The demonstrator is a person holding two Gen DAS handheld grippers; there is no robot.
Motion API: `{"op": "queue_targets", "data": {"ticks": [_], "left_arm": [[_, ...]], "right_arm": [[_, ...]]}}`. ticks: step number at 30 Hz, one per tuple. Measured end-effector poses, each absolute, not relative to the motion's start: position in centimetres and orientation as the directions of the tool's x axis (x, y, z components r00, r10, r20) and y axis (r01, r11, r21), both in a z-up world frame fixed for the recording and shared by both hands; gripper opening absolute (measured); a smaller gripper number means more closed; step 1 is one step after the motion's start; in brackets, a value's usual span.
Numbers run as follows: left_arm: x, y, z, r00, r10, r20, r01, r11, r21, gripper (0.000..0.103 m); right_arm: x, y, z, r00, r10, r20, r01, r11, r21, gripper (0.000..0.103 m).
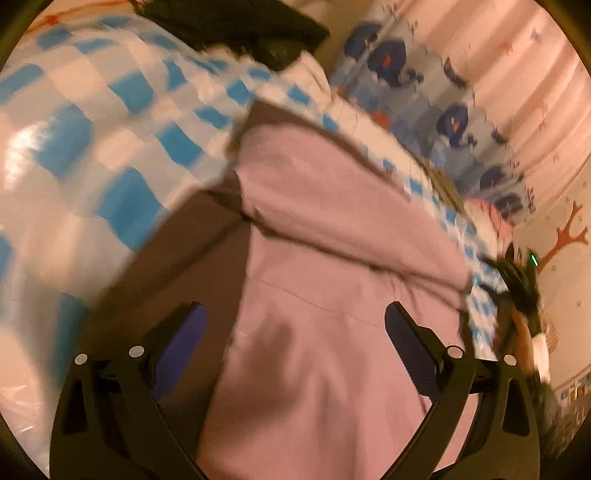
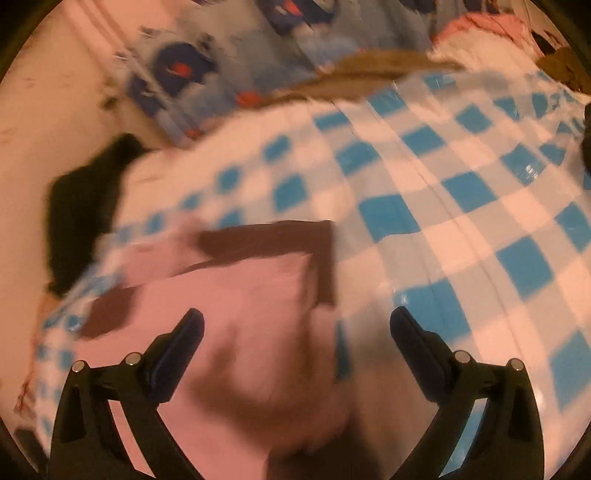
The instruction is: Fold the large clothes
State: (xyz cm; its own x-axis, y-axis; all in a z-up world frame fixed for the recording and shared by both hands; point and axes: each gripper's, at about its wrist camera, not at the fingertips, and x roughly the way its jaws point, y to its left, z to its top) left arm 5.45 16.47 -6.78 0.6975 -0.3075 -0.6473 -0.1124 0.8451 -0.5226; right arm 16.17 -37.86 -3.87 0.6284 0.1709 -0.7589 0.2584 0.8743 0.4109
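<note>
A pink garment [image 1: 332, 258] with dark brown panels [image 1: 177, 254] lies folded over on a blue-and-white checked cloth [image 1: 110, 122]. My left gripper [image 1: 295, 321] is open and empty, its fingers spread just above the pink fabric. In the right wrist view the same garment [image 2: 236, 295] lies at the lower left with a brown panel [image 2: 280, 236] at its far edge. My right gripper [image 2: 295, 328] is open and empty, over the garment's right edge and the checked cloth [image 2: 461, 206]. Both views are motion-blurred.
A black item [image 1: 240, 26] lies at the far edge of the checked cloth; it also shows at the left in the right wrist view [image 2: 81, 206]. A blue patterned fabric [image 1: 443, 110] runs along a pink wall [image 1: 535, 74]. The other gripper [image 1: 521, 280] shows at the right.
</note>
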Motion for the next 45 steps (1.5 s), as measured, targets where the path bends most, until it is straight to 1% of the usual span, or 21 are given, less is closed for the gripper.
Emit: {"op": "queue_targets", "data": {"ticks": [2, 4, 6, 9, 13, 19, 22, 23, 25, 28, 32, 35, 38, 41, 43, 45], "left_arm": [[2.8, 19.0, -5.1, 0.739, -0.302, -0.602, -0.118, 0.821, -0.558, 0.093], [0.0, 21.9, -4.1, 0.741, -0.306, -0.598, -0.125, 0.812, -0.570, 0.093], [-2.9, 25.1, -3.8, 0.725, -0.312, -0.614, -0.138, 0.807, -0.574, 0.093], [-6.4, 29.1, -4.5, 0.679, -0.298, -0.671, -0.212, 0.796, -0.567, 0.094], [-9.6, 30.5, -6.5, 0.612, -0.361, -0.704, -0.227, 0.772, -0.593, 0.094], [-12.6, 27.5, -10.6, 0.510, -0.531, -0.677, -0.181, 0.703, -0.688, 0.094], [-13.4, 25.5, -12.2, 0.443, -0.622, -0.645, -0.148, 0.659, -0.737, 0.094], [-13.6, 24.9, -12.3, 0.435, -0.637, -0.636, -0.140, 0.650, -0.747, 0.094], [-14.3, 24.0, -12.4, 0.429, -0.656, -0.621, -0.119, 0.640, -0.759, 0.094], [-14.8, 23.5, -12.1, 0.422, -0.679, -0.601, -0.099, 0.624, -0.775, 0.094], [-15.4, 23.4, -12.2, 0.392, -0.700, -0.597, -0.096, 0.614, -0.784, 0.094], [-15.4, 23.6, -13.1, 0.364, -0.698, -0.617, -0.115, 0.624, -0.773, 0.094], [-15.1, 23.5, -14.1, 0.333, -0.711, -0.619, -0.137, 0.613, -0.778, 0.094], [-14.9, 23.1, -14.5, 0.317, -0.728, -0.608, -0.128, 0.603, -0.788, 0.094], [-14.9, 22.9, -14.1, 0.324, -0.756, -0.568, -0.103, 0.569, -0.816, 0.094], [-15.1, 23.1, -13.2, 0.352, -0.800, -0.486, -0.057, 0.500, -0.864, 0.094]], "right_arm": [[12.2, -36.9, -1.5, 0.616, 0.236, -0.752, 0.196, 0.879, 0.436, 0.097], [6.5, -36.9, -0.9, 0.576, 0.313, -0.755, 0.153, 0.866, 0.476, 0.097], [1.7, -37.1, -1.5, 0.536, 0.383, -0.753, 0.140, 0.839, 0.526, 0.097], [-5.6, -38.1, -3.3, 0.485, 0.482, -0.730, 0.134, 0.784, 0.606, 0.097], [-12.1, -39.0, -5.4, 0.482, 0.602, -0.637, 0.177, 0.645, 0.744, 0.097], [-14.5, -38.0, -7.2, 0.496, 0.677, -0.544, 0.219, 0.509, 0.832, 0.097], [-15.5, -37.3, -7.1, 0.482, 0.704, -0.521, 0.212, 0.484, 0.849, 0.097], [-15.8, -37.3, -7.1, 0.475, 0.706, -0.525, 0.216, 0.485, 0.847, 0.097], [-16.5, -37.4, -7.0, 0.462, 0.685, -0.564, 0.233, 0.519, 0.822, 0.097], [-17.4, -37.5, -7.6, 0.435, 0.725, -0.534, 0.244, 0.476, 0.845, 0.097], [-18.3, -36.2, -7.9, 0.328, 0.722, -0.609, 0.262, 0.550, 0.793, 0.097], [-18.4, -35.7, -7.5, 0.291, 0.717, -0.633, 0.251, 0.582, 0.774, 0.097], [-18.5, -36.4, -7.5, 0.265, 0.639, -0.722, 0.317, 0.650, 0.691, 0.097], [-18.5, -36.2, -8.4, 0.237, 0.714, -0.659, 0.315, 0.585, 0.747, 0.097], [-18.3, -35.5, -8.4, 0.226, 0.768, -0.599, 0.279, 0.538, 0.795, 0.097], [-18.2, -35.0, -7.7, 0.241, 0.811, -0.532, 0.222, 0.488, 0.844, 0.097]]}}
